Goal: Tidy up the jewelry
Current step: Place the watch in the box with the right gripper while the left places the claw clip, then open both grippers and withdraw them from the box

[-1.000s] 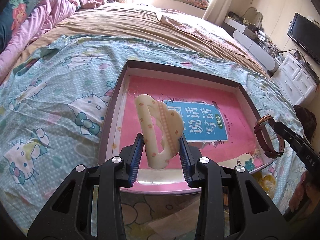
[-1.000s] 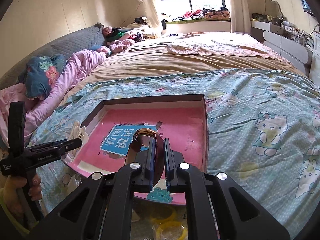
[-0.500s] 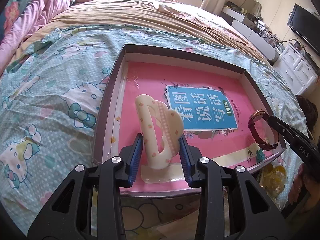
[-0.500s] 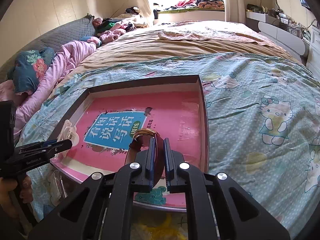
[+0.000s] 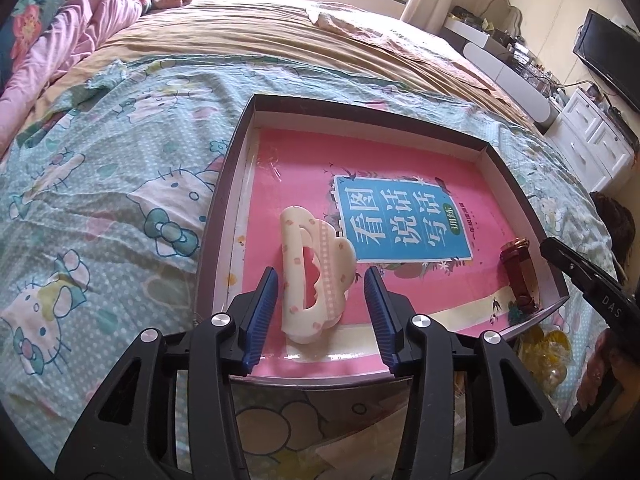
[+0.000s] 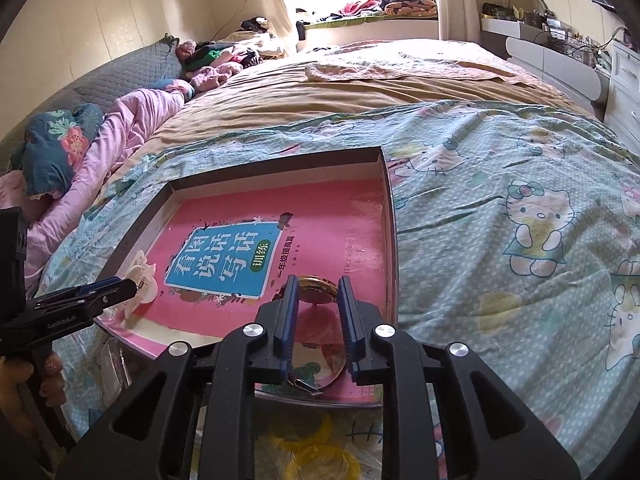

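Observation:
A shallow brown-rimmed box (image 5: 224, 184) lined with a pink book cover lies on the bed. A cream hair claw clip (image 5: 312, 276) rests in its near left corner, between the spread blue pads of my left gripper (image 5: 320, 312), which is open and off it. A brown-strap watch (image 5: 520, 276) with a gold case lies in the near right corner. In the right wrist view the watch (image 6: 316, 292) sits between the parted pads of my right gripper (image 6: 316, 320), which is open. The clip (image 6: 140, 280) and box rim (image 6: 390, 216) show there too.
The box sits on a Hello Kitty bedsheet (image 5: 100, 184). A yellow item in clear plastic (image 6: 312, 452) lies below the box's near edge. Pink bedding and pillows (image 6: 100, 140) lie at the far left; white drawers (image 5: 592, 136) stand at the right.
Both grippers lowered their items into the box and opened. The clip and the watch now rest on the pink lining, free of the pads.

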A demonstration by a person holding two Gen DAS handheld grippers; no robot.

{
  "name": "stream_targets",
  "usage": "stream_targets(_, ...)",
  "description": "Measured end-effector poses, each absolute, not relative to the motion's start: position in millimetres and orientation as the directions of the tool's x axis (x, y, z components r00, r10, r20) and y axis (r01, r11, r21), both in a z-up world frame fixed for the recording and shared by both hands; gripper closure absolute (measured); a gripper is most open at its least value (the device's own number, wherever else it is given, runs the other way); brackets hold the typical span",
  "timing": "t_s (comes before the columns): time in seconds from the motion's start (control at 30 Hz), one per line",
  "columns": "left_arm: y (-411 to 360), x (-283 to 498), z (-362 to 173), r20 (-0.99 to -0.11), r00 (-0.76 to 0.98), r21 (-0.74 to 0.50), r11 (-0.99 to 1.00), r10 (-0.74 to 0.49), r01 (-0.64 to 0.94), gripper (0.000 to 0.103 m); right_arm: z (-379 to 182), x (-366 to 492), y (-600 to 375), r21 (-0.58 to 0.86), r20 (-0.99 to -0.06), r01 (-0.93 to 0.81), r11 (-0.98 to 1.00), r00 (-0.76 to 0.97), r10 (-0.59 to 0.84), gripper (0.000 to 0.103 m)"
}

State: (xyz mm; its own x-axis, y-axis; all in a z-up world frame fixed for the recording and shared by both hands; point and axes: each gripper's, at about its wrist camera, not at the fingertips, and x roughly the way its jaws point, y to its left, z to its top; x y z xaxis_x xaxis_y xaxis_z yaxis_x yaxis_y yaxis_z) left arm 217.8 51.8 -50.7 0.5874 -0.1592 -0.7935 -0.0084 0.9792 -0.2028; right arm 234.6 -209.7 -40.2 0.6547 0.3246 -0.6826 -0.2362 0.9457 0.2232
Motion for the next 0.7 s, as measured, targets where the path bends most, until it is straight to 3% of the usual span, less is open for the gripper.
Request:
stream_targets(0.17, 56.3, 212.1, -44.8, -0.784, 0.599, -0.214, 0.977, -0.161, -0.017, 0.053, -32.8, 224.9, -218.1, 0.235, -0.669, -0.226, 0.945, 0.668, 0.326, 0.061)
stream_targets(0.23, 59.7, 210.4, -41.6, -0.779, 0.607, -0.218, 0.976, -0.160, -0.023, 0.047, -28.7, 220.7, -222.7, 0.248, -0.659, -0.221, 0.943, 0.675, 0.331, 0.048)
stream_targets(0.33, 63.3, 207.4, -35.8, -0.772, 0.616, -0.224, 0.974, -0.158, -0.031, 0.041, -20.8, 214.1, -228.8, 0.264, -0.640, -0.212, 0.941, 0.691, 0.335, 0.036)
stream_targets(0.57, 71.5, 194.9, -14.2, -0.738, 0.661, -0.225, 0.973, -0.138, -0.048, 0.023, -5.2, 200.5, -238.6, 0.273, -0.613, -0.213, 0.938, 0.713, 0.340, 0.032)
stream_targets(0.63, 75.0, 190.3, -6.7, -0.724, 0.677, -0.227, 0.972, -0.129, -0.056, 0.016, -1.9, 197.1, -242.0, 0.276, -0.605, -0.213, 0.937, 0.719, 0.342, 0.027)
stream_targets(0.7, 77.7, 184.9, 0.4, -0.711, 0.692, -0.229, 0.971, -0.123, -0.062, 0.014, 3.3, 192.2, -244.4, 0.282, -0.593, -0.215, 0.935, 0.727, 0.346, 0.026)
